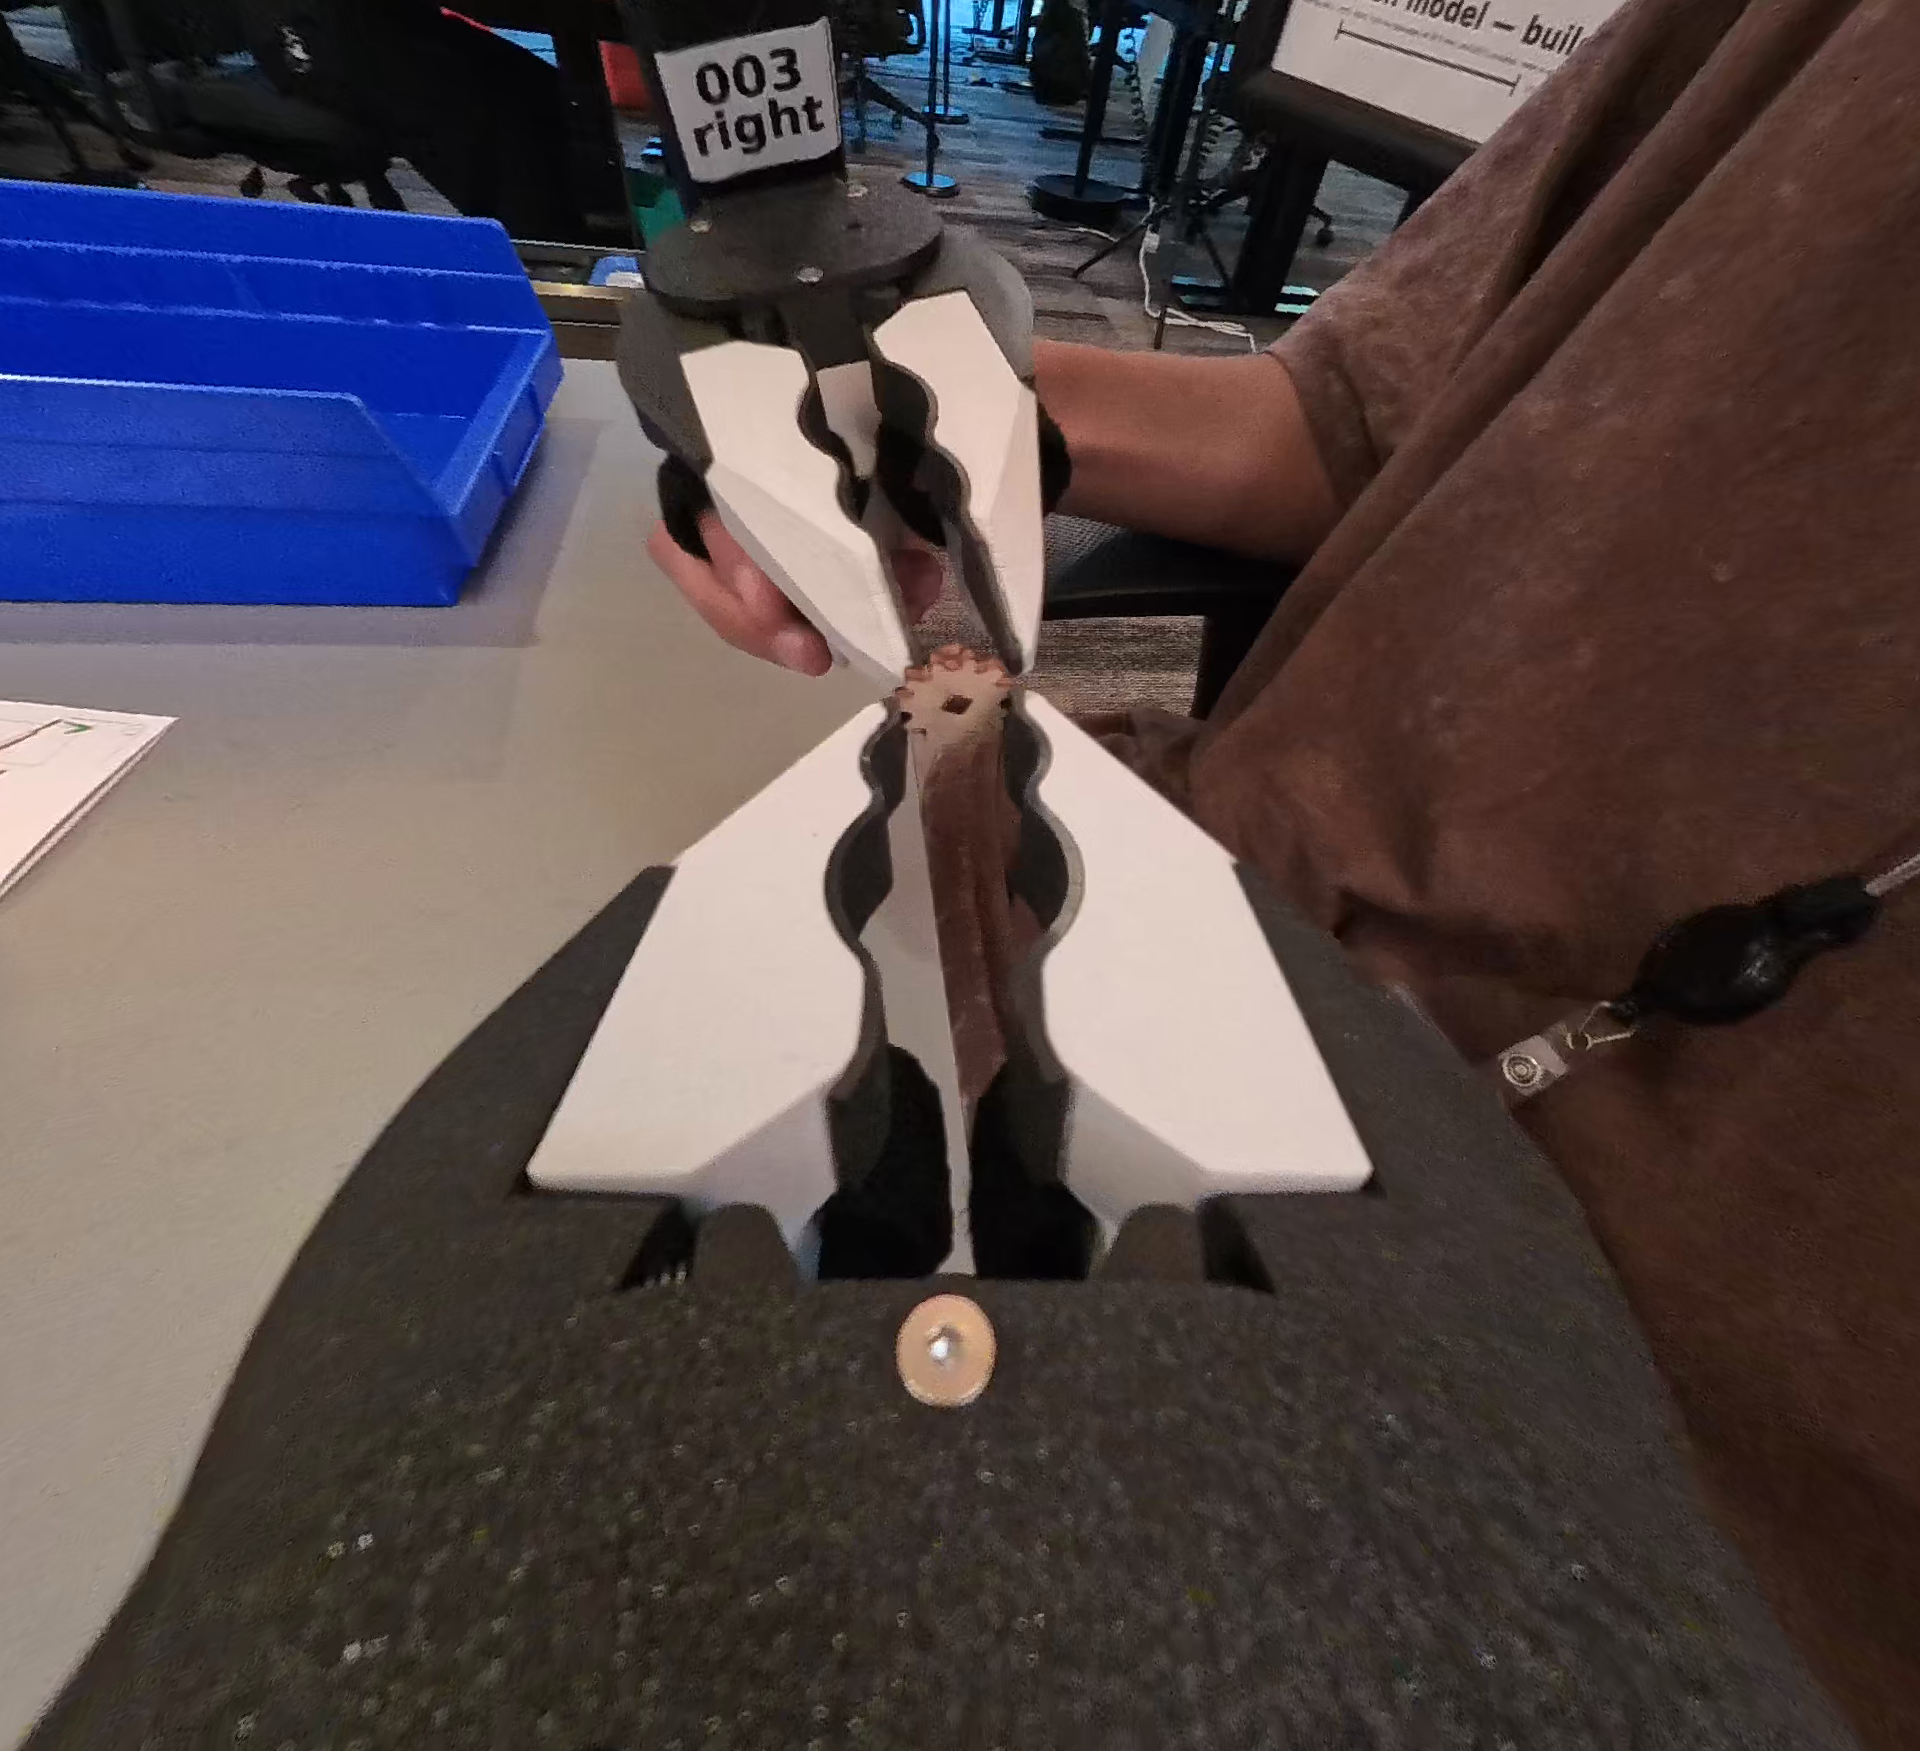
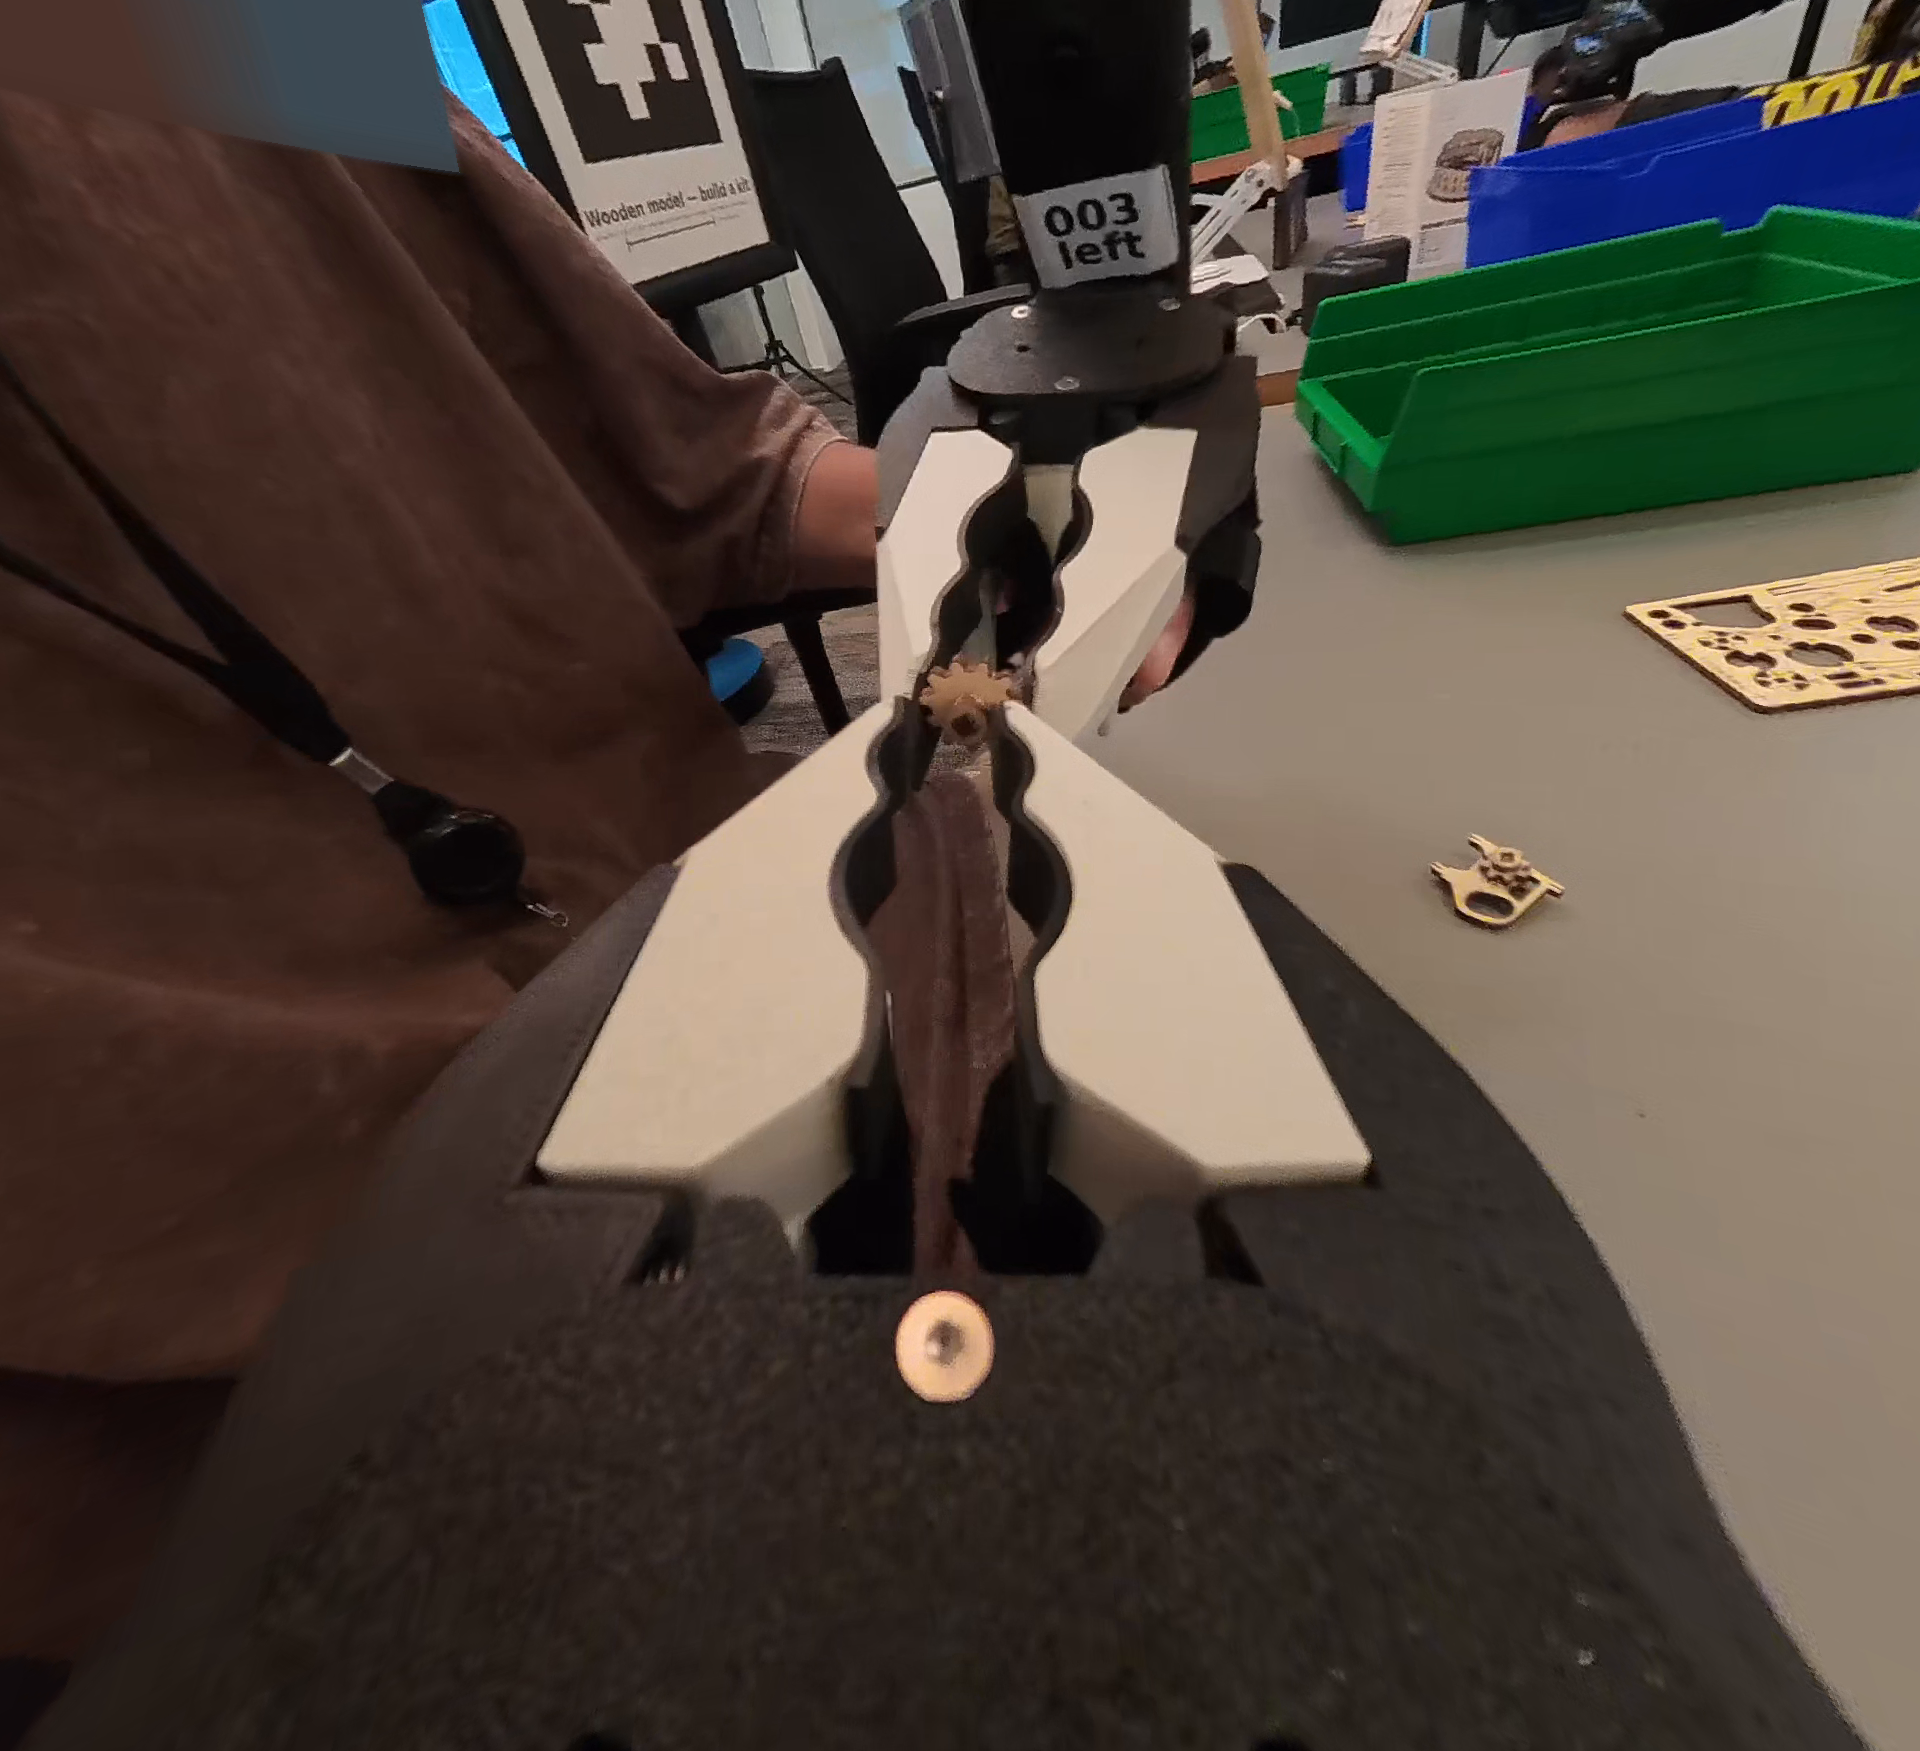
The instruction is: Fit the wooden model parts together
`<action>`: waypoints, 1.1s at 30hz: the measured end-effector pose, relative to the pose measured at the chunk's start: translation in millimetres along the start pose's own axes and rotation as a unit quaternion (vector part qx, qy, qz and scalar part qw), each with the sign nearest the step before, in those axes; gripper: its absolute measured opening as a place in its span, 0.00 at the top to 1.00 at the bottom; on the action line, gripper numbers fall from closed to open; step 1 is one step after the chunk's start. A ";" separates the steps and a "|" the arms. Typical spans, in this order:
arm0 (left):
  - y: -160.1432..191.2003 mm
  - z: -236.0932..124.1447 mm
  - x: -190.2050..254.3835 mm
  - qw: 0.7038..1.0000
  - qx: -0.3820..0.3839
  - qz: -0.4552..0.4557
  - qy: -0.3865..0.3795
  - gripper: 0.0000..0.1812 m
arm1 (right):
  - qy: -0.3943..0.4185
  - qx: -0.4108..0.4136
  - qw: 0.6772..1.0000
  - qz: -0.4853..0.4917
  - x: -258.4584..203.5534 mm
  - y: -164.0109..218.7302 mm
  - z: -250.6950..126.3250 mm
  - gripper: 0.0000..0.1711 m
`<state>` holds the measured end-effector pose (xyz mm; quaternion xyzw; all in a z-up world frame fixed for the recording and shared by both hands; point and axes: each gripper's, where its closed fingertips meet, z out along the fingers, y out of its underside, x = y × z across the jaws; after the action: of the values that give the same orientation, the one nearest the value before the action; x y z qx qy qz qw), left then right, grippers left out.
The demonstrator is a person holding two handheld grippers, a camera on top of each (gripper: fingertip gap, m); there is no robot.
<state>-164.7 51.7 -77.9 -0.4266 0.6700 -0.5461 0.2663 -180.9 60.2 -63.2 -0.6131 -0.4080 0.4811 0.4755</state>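
Between both grippers' fingers (image 1: 1049, 828), small toothed wooden gear (image 1: 954, 702).

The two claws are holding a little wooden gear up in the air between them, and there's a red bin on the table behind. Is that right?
Almost. The bin isn't red. The right wrist view shows a green bin on the table. The rest holds: the left claw and right claw meet tip to tip on the little wooden gear, above the table.

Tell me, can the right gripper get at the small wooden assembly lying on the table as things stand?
Probably not yet. The right gripper is shut on the wooden gear, tip to tip with the left gripper. The path over the table to the small assembly looks unobstructed.
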 end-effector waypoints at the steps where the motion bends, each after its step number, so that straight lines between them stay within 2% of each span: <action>1: -0.8 -0.3 1.5 1.000 0.003 -0.004 0.007 0.91 | -0.003 0.002 1.000 -0.001 -1.4 -0.9 0.3 0.92; 14: -11.2 -8.4 18.2 0.982 0.058 -0.125 0.128 0.91 | 0.009 0.009 0.998 -0.070 -8.4 -8.4 7.2 0.95; 25: -15.6 -17.9 21.8 0.959 0.092 -0.191 0.187 0.91 | 0.028 0.023 0.994 -0.102 -6.5 -12.2 13.0 0.95; 33: -11.5 -19.7 19.2 0.955 0.092 -0.205 0.192 0.91 | 0.037 0.030 0.993 -0.105 -3.3 -15.8 9.8 0.93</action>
<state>-187.1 44.6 -59.6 -0.4158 0.5539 -0.7194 0.0533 -191.8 62.3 -48.0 -0.5695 -0.4378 0.4175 0.5565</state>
